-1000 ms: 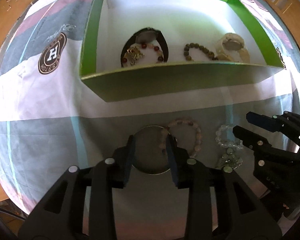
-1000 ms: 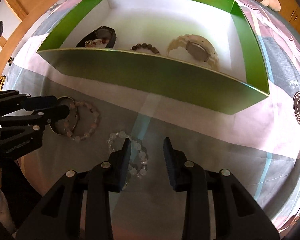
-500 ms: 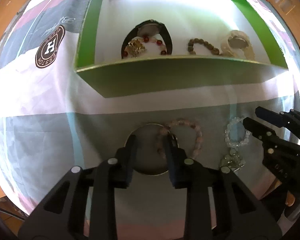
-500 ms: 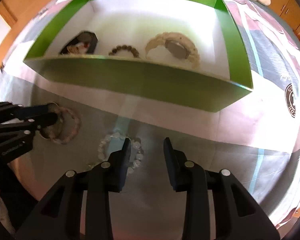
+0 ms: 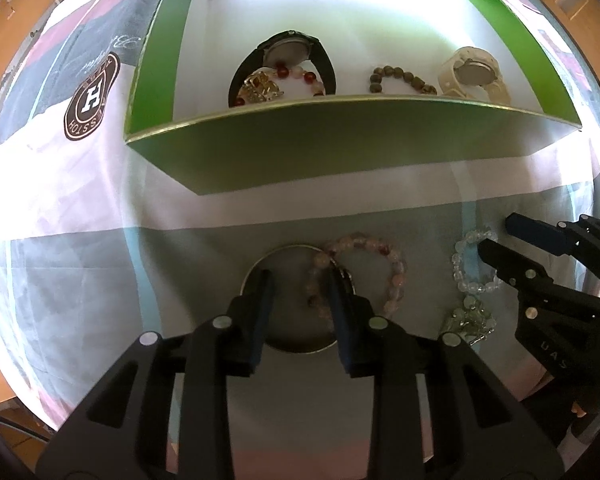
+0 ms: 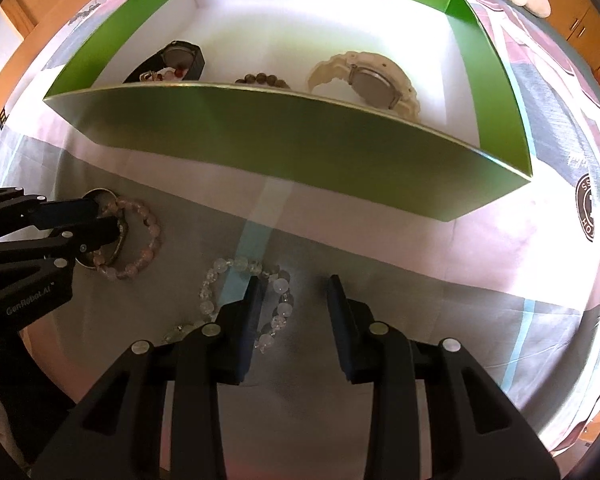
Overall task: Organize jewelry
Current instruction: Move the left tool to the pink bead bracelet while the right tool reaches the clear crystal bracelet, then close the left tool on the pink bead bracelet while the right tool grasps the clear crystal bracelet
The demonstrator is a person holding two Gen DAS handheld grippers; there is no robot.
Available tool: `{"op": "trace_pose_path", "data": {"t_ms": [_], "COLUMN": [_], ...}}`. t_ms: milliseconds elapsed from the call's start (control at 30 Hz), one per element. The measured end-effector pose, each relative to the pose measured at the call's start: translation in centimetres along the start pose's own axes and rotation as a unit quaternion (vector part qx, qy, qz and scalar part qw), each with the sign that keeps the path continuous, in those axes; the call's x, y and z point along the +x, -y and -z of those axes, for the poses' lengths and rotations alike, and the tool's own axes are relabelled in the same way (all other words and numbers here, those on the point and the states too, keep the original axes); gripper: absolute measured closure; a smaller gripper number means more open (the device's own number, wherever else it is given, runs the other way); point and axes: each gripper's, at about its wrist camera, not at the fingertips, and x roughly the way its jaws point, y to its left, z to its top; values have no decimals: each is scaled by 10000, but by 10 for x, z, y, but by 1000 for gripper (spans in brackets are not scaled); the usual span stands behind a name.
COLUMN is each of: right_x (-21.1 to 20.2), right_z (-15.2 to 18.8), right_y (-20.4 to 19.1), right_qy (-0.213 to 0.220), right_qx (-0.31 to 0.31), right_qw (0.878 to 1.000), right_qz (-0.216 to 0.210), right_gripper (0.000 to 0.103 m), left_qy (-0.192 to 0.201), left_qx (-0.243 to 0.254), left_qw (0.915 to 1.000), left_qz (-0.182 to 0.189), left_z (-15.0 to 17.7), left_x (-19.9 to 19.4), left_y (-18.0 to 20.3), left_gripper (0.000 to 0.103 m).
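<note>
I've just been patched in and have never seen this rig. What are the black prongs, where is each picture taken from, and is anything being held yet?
Each picture comes from a camera on a hand-held gripper, looking along its tongs. The left tongs stand open around the metal bangle and the pink bead bracelet overlapping it. The right tongs stand open at the clear bead bracelet. Nothing is held. All three lie on the printed cloth. The green box behind holds a black watch, a red bead bracelet, a brown bead bracelet and a cream watch.
</note>
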Motion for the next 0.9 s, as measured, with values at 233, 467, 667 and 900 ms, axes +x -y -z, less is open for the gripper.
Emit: {"op": "trace_pose_path", "data": {"t_ms": [233,467,667,900], "right_x": [-3,-3,-4,-6], "right_z": [0,4,6,10], "right_y": [-3,-5,-8,-15], "right_qy": [-5,-1,69,94], "right_qx": [-82,-111,-148,-303], "right_qw": [9999,9999,9998,9995], "right_qz": [59,75,83,0], "right_gripper": [52,52,59,79], "left_qy": [2,6,16,46], "left_qx": [33,61,67,85], "left_qw": [10000,10000,10000,10000], "left_qz": [-17,-26,-23,-20], "left_z": [3,6,5,6], "left_x": [1,1,3,0], "left_y": [2,8,7,6], "left_gripper": [69,65,65,77]}}
